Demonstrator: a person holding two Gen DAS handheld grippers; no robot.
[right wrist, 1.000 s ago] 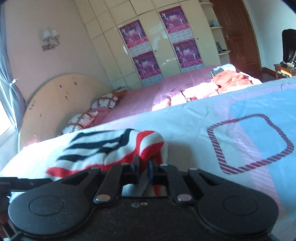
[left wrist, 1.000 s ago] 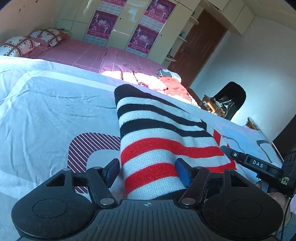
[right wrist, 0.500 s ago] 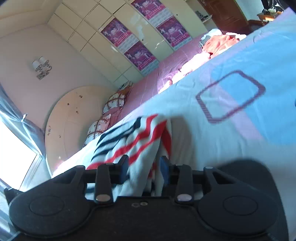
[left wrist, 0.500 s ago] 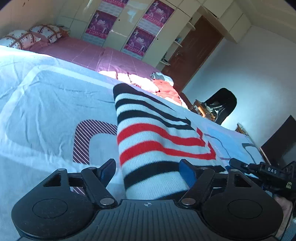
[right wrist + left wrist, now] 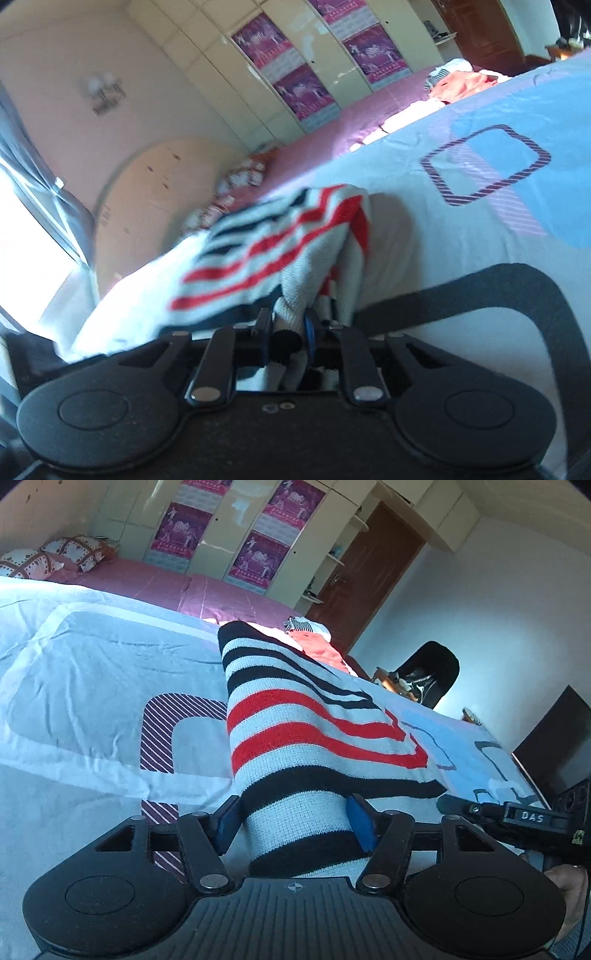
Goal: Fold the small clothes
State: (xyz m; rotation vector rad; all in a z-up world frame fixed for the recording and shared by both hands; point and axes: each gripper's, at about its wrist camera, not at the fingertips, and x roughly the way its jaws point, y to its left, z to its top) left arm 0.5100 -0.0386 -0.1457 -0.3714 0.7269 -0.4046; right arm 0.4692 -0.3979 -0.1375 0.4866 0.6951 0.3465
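A small knitted garment (image 5: pixel 295 731) with white, black and red stripes lies on the blue and white bedspread (image 5: pixel 92 672). My left gripper (image 5: pixel 295 821) is open, with its blue pads on either side of the garment's near end. In the right wrist view the same garment (image 5: pixel 273 243) is bunched up, and my right gripper (image 5: pixel 286 332) is shut on a fold of its white edge. The right gripper also shows at the right edge of the left wrist view (image 5: pixel 517 819).
A pile of other clothes (image 5: pixel 317 642) lies at the far end of the bed. A second bed with a pink cover (image 5: pixel 155 583) and pillows (image 5: pixel 48 555) stands behind. A dark chair (image 5: pixel 428 672) and a black box (image 5: pixel 554 746) stand to the right.
My right gripper has closed on the garment's edge after standing open half a second ago. My left gripper stays open and has slid further along the garment.
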